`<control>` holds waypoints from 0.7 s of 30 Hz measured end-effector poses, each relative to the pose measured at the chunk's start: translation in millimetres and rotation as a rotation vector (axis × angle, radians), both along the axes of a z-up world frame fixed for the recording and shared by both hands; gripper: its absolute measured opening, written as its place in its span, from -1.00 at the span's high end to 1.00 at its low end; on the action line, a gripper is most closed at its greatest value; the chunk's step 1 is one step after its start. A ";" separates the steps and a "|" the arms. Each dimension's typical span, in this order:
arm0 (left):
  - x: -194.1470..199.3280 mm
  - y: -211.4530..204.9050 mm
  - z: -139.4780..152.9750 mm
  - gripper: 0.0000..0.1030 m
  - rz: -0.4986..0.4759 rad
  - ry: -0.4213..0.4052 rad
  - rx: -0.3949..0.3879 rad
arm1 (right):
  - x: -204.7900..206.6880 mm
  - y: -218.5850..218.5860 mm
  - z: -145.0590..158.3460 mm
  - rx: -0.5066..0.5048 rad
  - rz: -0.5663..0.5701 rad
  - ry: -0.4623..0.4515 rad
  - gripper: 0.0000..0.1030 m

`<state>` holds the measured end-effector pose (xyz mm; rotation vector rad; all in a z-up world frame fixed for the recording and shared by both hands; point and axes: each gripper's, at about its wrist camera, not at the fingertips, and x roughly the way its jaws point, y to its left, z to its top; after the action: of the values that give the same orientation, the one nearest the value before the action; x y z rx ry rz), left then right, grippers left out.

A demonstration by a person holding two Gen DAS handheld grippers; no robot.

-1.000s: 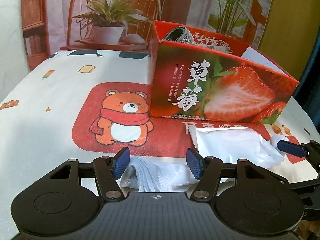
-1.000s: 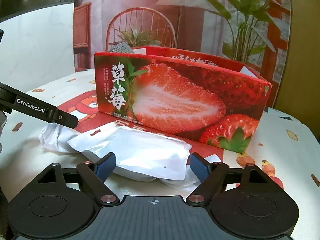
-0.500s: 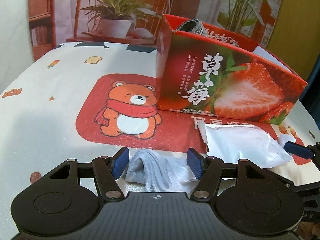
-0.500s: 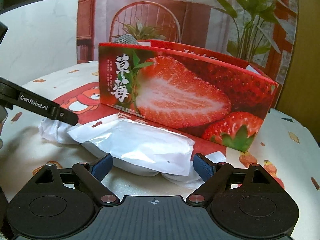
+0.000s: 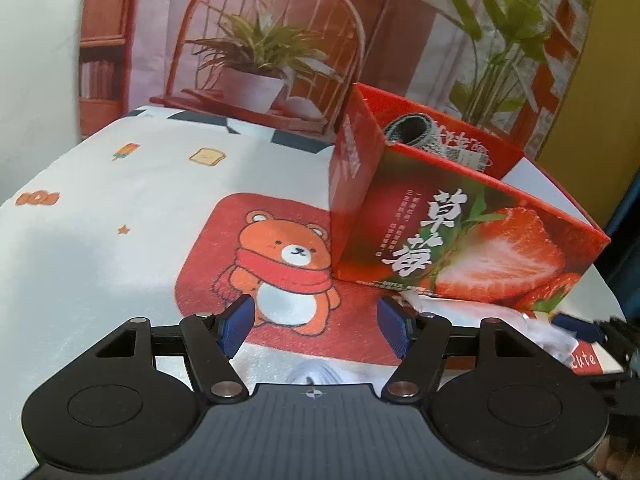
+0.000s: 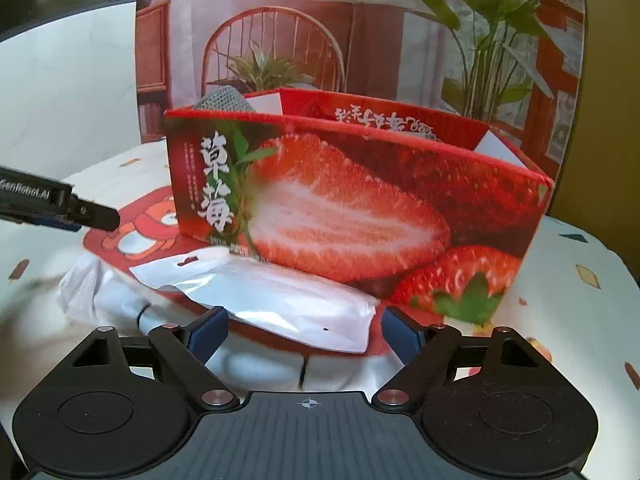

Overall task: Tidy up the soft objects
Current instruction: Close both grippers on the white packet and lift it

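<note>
on the bear-print tablecloth [image 5: 120, 184] we hold both grippers agape and empty: left gripper [image 5: 316, 326] opening over a white sock [image 5: 310, 374], right gripper [image 6: 304, 330] closing around a plastic-wrapped packet [image 6: 280, 300] beside the strawberry box [image 6: 360, 208]

One box [image 6: 360, 208], two white packets [image 6: 280, 300].

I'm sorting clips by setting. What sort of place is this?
Probably a staged home-style tabletop, not a real room: the chair and potted plant behind are a printed backdrop, and a cartoon bear tablecloth carries a strawberry box.
</note>
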<state>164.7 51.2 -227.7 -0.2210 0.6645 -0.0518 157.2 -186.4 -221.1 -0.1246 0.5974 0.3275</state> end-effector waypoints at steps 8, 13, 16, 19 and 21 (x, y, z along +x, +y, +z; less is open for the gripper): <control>5.4 -7.4 1.9 -0.36 -0.070 -0.043 0.001 | 21.2 -7.9 7.9 0.044 -0.046 -0.010 -0.30; 19.8 -27.2 5.1 -0.36 -0.183 -0.057 -0.014 | 36.6 -15.2 7.6 0.087 -0.079 0.003 -0.21; 25.9 -45.9 7.3 -0.36 -0.253 -0.096 0.069 | 41.4 -15.6 6.7 0.091 -0.082 0.000 -0.17; 34.1 -58.0 5.6 -0.36 -0.306 -0.111 0.108 | 42.2 -17.3 5.4 0.102 -0.083 -0.003 -0.12; 38.5 -61.0 3.6 -0.36 -0.336 -0.111 0.100 | 41.6 -20.2 4.9 0.118 -0.087 -0.008 -0.06</control>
<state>203.2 -9.8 -224.1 -0.0084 0.5867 -0.3500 198.8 -206.6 -216.2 0.0131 0.5725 0.2764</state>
